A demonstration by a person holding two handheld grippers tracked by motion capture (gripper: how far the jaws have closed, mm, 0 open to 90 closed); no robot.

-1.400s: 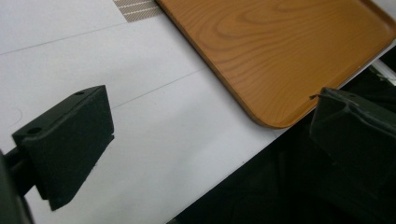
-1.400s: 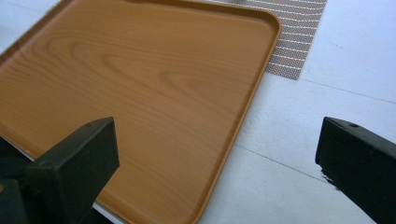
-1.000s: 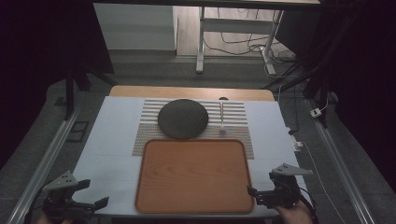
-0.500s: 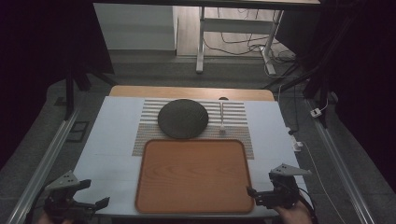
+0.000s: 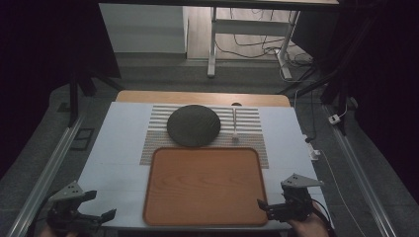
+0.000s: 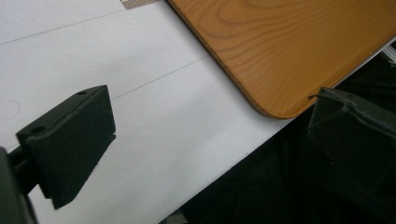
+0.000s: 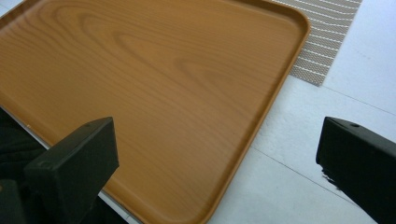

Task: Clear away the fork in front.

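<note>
Both tools spread, holding nothing. Left tool (image 5: 81,217) near bench corner; right tool (image 5: 276,210) just beside rectangular orange-brown wooden tray (image 5: 205,185), probably not touching. Round dark plate (image 5: 193,125) beyond.

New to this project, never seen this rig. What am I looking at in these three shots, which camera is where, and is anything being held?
No robot arm here: a person holds a two-jaw tool in each hand. The high view looks down from above the person's side of the table. The left gripper sits at the near left corner, the right gripper at the near right. The other two pictures come from cameras riding on those grippers, looking along their black jaws.

On the white table lies a wooden tray, bare. Behind it a striped mat carries a dark round plate and a slim pale utensil, too small to identify.

Both grippers have jaws wide apart and hold nothing.
</note>
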